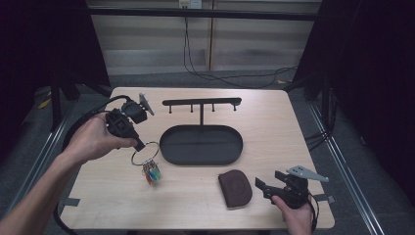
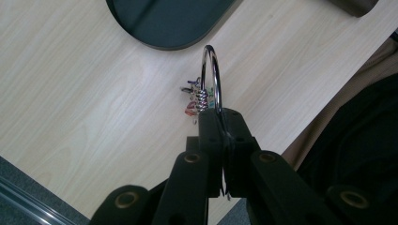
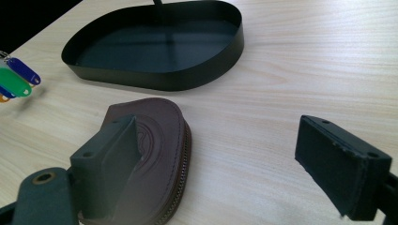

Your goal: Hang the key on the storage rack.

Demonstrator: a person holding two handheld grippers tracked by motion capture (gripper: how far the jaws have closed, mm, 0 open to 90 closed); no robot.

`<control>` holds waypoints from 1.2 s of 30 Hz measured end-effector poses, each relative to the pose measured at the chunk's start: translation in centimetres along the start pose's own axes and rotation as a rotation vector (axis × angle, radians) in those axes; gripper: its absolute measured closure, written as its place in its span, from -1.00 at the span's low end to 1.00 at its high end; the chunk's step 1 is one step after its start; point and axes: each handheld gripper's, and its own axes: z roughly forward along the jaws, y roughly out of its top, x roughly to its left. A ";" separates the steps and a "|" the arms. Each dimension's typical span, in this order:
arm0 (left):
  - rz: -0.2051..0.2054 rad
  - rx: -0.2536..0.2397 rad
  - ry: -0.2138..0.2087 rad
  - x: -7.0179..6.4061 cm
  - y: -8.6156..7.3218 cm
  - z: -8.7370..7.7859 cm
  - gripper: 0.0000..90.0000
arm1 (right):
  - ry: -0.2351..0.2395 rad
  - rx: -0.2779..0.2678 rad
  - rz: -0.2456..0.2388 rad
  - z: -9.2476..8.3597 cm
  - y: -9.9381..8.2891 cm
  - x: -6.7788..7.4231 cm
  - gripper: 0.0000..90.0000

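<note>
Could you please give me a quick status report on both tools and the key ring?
Left tool shut on large silver key ring, coloured tags dangling. Right tool open beside brown leather pouch. Black oval tray close ahead.

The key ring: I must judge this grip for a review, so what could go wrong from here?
The left gripper pinches only the edge of the key ring, so the ring could swivel or slip out. The coloured tags dangle and may snag on the black tray or the hook stand.
</note>
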 end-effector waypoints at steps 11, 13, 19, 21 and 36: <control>0.010 -0.028 -0.007 -0.4 0.8 -1.5 0.96 | 0.004 -0.002 -0.002 0.0 0.0 0.0 -0.69; 0.004 -0.035 -0.007 -0.3 1.1 -1.7 0.96 | 0.004 0.000 -0.002 0.0 0.0 0.0 -0.69; 0.013 -0.043 -0.009 -0.2 1.7 -1.8 0.96 | 0.001 0.001 -0.001 0.0 0.0 0.0 -0.69; 0.008 -0.054 -0.009 -0.1 2.0 -2.0 0.96 | 0.001 0.002 0.001 0.0 0.0 0.0 -0.69; -0.016 -0.043 -0.039 0.9 5.2 -1.8 0.96 | 0.003 0.001 -0.002 -0.2 -0.1 0.0 -0.68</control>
